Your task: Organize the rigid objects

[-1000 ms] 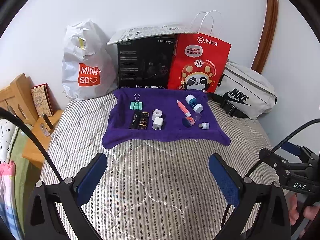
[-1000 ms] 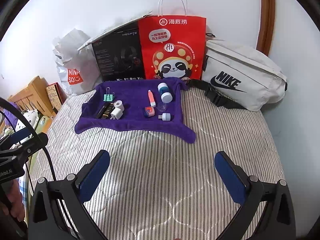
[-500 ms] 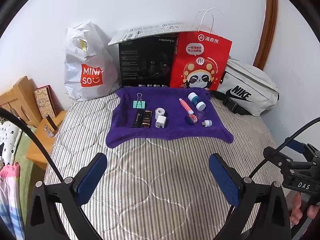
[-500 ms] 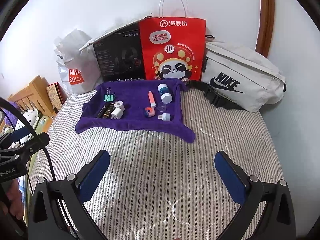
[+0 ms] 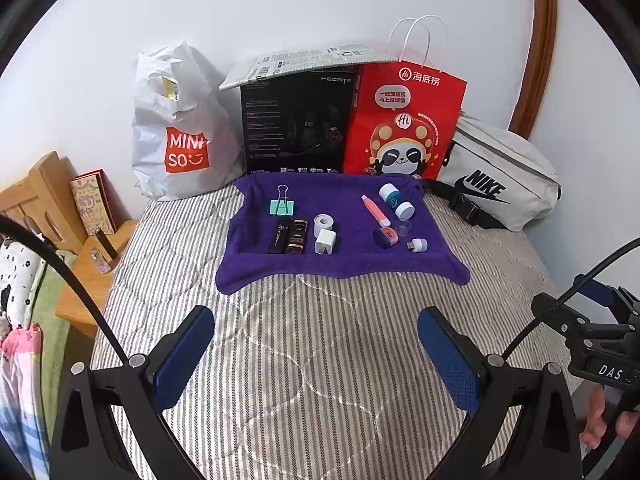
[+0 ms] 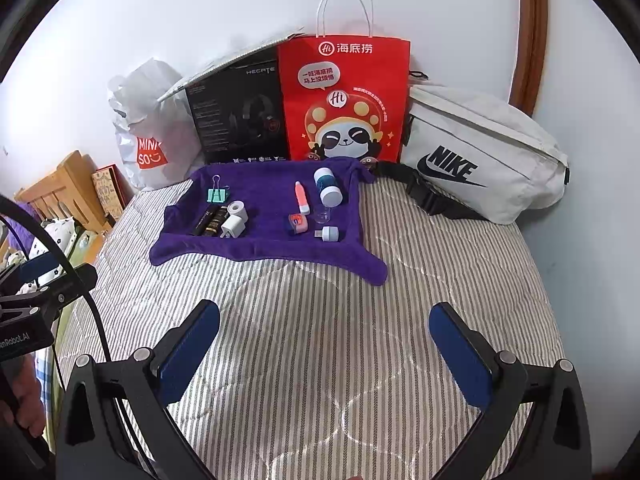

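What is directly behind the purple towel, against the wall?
Behind the purple towel stand a black Hecate box and a red panda paper bag, both upright. Printed cardboard lies over the box. Their contents and the wall behind them are hidden.

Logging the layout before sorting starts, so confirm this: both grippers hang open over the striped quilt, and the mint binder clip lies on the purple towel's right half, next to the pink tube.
One detail is wrong. The mint binder clip lies on the left half of the purple towel, near the black tubes, not beside the pink tube; the left wrist view shows it. Both the left gripper and the right gripper do hang open over the striped quilt.
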